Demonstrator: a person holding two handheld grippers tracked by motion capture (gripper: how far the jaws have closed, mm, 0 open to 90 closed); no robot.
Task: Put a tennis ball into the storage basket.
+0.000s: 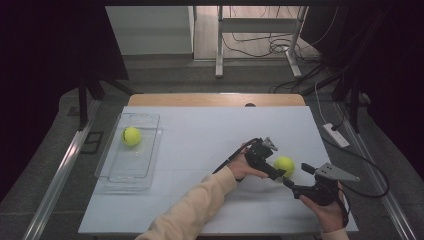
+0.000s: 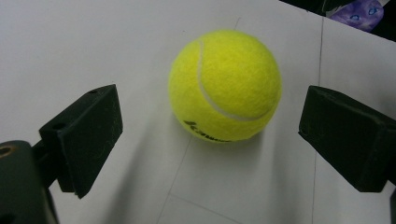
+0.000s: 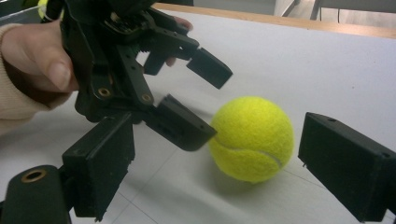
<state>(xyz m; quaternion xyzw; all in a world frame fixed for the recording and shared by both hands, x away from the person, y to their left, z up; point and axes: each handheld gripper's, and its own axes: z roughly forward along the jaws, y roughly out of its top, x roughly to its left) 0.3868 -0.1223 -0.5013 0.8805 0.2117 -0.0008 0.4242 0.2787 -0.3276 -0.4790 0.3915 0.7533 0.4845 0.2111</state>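
Yellow felt marks the work item: 1 tennis ball [image 1: 284, 165] rests on the white table [image 1: 210, 135], toward its near right part, and I judge the job to be loading balls into the clear plastic tray [image 1: 111, 170] at the table's left side. A second tennis ball [image 1: 131, 135] already lies in the far end of that tray, so I rate 1 transfer as complete and 1 as outstanding. My left gripper [image 1: 276, 172] is positioned at the near-left side of the loose ball; in the left gripper view its 2 black jaws stand released and wide, 1 at each side of the frame, with the ball [image 2: 225, 86] just ahead of them and apart from both pads. In the right gripper view 1 jaw of the left gripper [image 3: 198, 100] sits very close to the ball [image 3: 252, 138]; whether it touches I cannot tell. My right gripper [image 1: 296, 180] waits just beside the ball on the near-right side, likewise released, nothing between its pads. Remaining steps, as I assess them: advance the left gripper until the ball sits between the pads, clamp, lift, carry across the table, and release over the tray beside the ball already there.
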